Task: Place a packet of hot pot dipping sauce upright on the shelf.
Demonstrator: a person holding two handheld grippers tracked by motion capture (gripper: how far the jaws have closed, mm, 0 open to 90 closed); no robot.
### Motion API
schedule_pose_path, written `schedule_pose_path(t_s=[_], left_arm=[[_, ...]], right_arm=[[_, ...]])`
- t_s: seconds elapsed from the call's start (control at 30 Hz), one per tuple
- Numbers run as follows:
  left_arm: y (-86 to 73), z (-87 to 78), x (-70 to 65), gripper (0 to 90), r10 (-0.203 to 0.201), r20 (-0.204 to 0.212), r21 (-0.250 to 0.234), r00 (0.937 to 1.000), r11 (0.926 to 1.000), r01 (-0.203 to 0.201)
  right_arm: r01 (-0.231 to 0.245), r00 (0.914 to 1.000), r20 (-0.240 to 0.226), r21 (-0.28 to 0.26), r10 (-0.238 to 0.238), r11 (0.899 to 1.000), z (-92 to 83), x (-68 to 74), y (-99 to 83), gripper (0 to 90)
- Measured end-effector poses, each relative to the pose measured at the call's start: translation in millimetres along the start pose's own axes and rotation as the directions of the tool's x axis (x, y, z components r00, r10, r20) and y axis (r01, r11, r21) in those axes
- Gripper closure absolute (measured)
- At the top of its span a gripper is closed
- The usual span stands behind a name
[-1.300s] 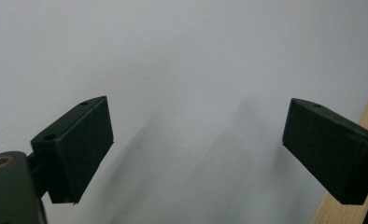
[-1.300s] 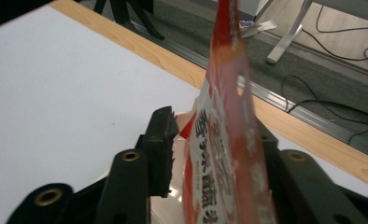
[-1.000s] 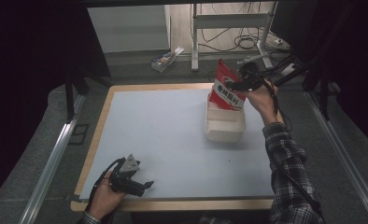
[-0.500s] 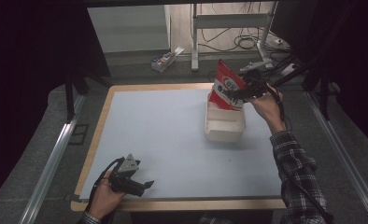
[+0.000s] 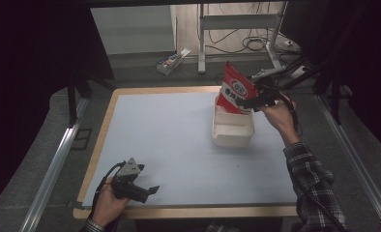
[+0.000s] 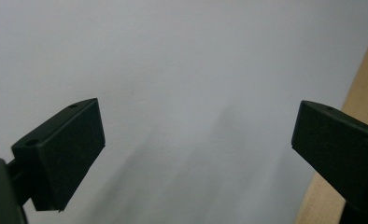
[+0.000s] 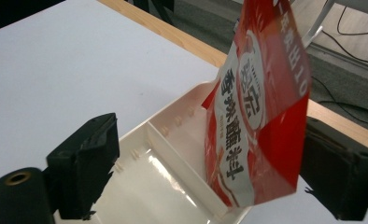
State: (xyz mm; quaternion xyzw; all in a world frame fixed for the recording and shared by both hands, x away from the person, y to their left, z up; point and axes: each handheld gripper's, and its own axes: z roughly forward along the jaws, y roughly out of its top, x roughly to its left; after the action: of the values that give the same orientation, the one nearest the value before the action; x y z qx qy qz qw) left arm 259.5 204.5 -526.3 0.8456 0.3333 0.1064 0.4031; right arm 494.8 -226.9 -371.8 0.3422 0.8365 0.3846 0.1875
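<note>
Presently, entries as follows.
Left gripper (image 5: 145, 189): black two-jaw tool in the person's left hand (image 5: 112, 205), low at the near-left corner of the table; jaws spread wide with bare surface between them in the left gripper view (image 6: 196, 149).
Left clearance: wooden table edge (image 6: 345, 116) just beside one jaw; open surface ahead and toward the middle.
Right gripper (image 5: 254, 99): black two-jaw tool in the right hand (image 5: 278, 113), raised at the far-right part of the table; jaws spread in the right gripper view (image 7: 205, 158), the pouch standing between them, one jaw close behind it, contact not discernible.
Pouch: red and white printed foil snack pouch (image 7: 259, 102), upright, slightly tilted, its base in the far compartment of the tray (image 5: 234, 92).
Tray: white rectangular plastic tray with a divider (image 7: 173, 144), two compartments, near one holding nothing (image 5: 232, 131).
Tray clearance: near the table's far and right edges; wide room to its left and front.
Surface: pale blue-grey mat (image 5: 164, 140) on a wood-rimmed table (image 5: 188, 211).
Room: dark surroundings; grey floor, metal rails (image 5: 51, 179), cables (image 5: 256, 44) and a small box (image 5: 169, 62) beyond the far edge.
</note>
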Motion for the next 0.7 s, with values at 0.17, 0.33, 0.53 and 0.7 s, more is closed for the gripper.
schedule_pose_path(t_s=[0.17, 0.33, 0.53, 0.7], left_arm=[[-1.1, -0.5, 3.9, 0.6, -0.012, 0.023, -0.030, 0.9997, 0.9995, 0.013], [-2.8, -3.9, 9.2, 2.1, -0.038, 0.026, -0.067, 0.9989, 0.9970, 0.040], [-1.4, -1.1, 3.4, 2.0, 0.015, -0.036, -0.011, 0.9993, 0.9998, -0.015], [-0.7, 3.0, -0.7, 0.0, 0.049, -0.050, 0.023, 0.9976, 0.9986, -0.048]], right_arm=[[0.016, 0.9997, 0.018, -0.002, -0.016, 1.000, -6.4, 4.9, -5.9, 8.5], [0.031, 0.9992, 0.024, -0.010, -0.031, 0.999, -12.1, 10.3, -10.2, 7.4], [0.028, 0.9993, 0.028, -0.045, -0.026, 0.999, -22.1, 19.9, -17.4, 4.6], [0.006, 0.9999, 0.013, -0.065, -0.005, 0.998, -26.9, 27.8, -25.8, 3.3]])
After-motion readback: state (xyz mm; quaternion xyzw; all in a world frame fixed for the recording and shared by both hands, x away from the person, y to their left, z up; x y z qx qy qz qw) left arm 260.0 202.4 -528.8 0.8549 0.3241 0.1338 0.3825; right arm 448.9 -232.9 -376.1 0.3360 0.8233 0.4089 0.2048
